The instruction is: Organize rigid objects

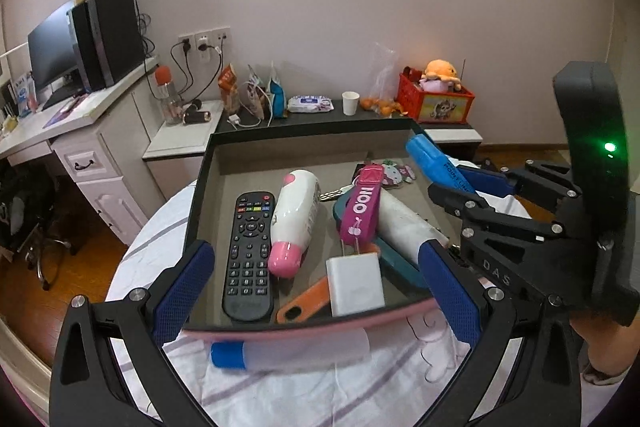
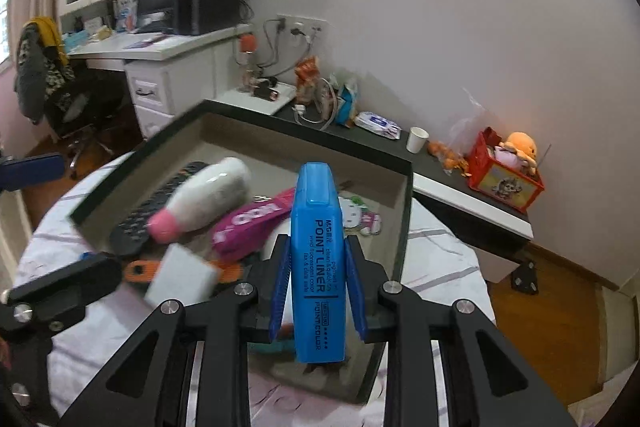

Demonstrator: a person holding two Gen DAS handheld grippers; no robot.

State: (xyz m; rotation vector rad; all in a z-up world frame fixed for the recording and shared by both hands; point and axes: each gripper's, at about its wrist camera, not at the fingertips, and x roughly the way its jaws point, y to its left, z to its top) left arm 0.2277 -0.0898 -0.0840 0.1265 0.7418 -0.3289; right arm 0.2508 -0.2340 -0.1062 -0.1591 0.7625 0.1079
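My right gripper [image 2: 316,283] has its fingers clenched on the blue highlighter [image 2: 317,267], held above the open box [image 1: 280,143], toward its 2 o'clock corner. My left gripper [image 1: 316,291] has its fingers released, wide apart, straddling the box's near rim. Inside lie a black remote [image 1: 249,251], a white charger [image 1: 355,285] and a pink-capped bottle [image 1: 294,223].

Glossy blue plastic highlighter [image 2: 316,247]; matt cardboard box [image 1: 304,147]; white cloth [image 1: 360,387]; textured blue fingers [image 2: 280,287].
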